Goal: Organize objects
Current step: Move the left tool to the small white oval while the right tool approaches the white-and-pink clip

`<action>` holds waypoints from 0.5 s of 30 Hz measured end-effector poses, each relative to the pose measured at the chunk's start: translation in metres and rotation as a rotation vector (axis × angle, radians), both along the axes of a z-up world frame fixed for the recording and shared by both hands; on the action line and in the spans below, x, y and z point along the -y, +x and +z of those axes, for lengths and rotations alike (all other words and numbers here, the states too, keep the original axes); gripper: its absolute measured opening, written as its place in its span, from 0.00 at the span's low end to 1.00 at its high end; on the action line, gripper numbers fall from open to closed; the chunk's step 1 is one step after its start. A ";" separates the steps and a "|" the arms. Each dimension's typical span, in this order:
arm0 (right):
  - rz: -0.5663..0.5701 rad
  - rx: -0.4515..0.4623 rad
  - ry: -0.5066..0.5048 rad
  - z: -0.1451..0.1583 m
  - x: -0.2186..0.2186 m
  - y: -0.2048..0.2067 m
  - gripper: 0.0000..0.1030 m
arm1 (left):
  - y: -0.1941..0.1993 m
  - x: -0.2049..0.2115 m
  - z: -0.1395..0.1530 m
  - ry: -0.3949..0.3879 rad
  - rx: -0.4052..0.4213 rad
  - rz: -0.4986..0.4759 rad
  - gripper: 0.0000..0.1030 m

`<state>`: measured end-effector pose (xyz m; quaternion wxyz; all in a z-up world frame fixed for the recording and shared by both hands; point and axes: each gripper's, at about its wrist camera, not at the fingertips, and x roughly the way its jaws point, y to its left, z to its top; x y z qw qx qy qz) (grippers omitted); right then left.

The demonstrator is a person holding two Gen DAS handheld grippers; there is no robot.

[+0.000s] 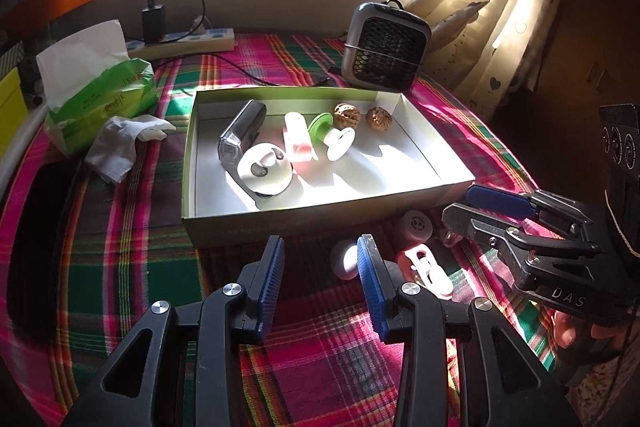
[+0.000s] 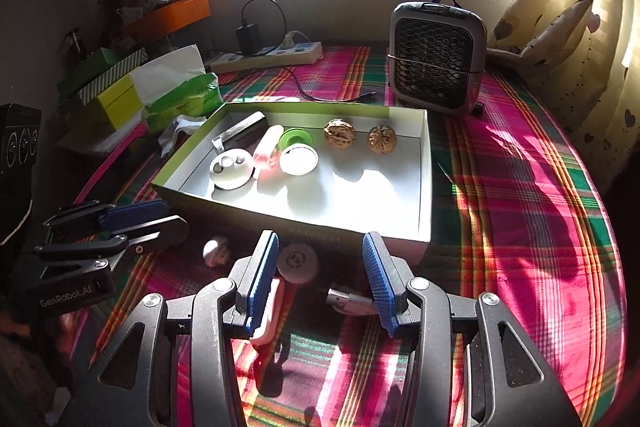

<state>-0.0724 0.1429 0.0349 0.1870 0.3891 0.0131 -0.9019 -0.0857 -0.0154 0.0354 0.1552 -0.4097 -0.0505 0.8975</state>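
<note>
**Both grippers hover before the box**

Your left gripper (image 1: 320, 259) and right gripper (image 2: 320, 267) are both spread, pinching nothing. The box (image 1: 320, 223) sits at 12 o'clock, holding two walnuts (image 1: 347, 115). The pink clip (image 1: 424, 267) lies outside it on the cloth (image 1: 120, 267).

The cloth (image 1: 132, 247) on the worktop is a plaid of bright pink, green and dark stripes with thin yellow lines. The box (image 1: 448, 187) is white inside with a green rim. In it lie two brown walnuts (image 1: 347, 115), a green and white spool (image 1: 330, 137), a pale pink tube (image 1: 298, 143) and a white round lid (image 1: 265, 169). The tissue pack (image 1: 104, 95) is green and white. The curtain (image 1: 516, 7) is cream with small dark hearts. Both grippers (image 1: 320, 285) are black with blue pads (image 1: 272, 279). A bin (image 2: 172, 13) by the window is orange
</note>
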 end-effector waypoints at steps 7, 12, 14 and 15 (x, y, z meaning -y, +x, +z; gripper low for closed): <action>0.030 0.029 -0.011 -0.011 0.002 0.014 0.45 | -0.003 -0.008 -0.008 0.004 0.030 -0.032 0.37; 0.039 0.046 -0.006 -0.017 0.003 0.019 0.45 | -0.009 -0.014 -0.014 -0.006 0.051 -0.048 0.38; 0.044 0.052 -0.007 -0.018 0.003 0.020 0.45 | -0.011 -0.017 -0.016 -0.015 0.052 -0.057 0.38; 0.049 0.054 -0.008 -0.019 0.004 0.021 0.45 | -0.012 -0.018 -0.016 -0.018 0.056 -0.055 0.38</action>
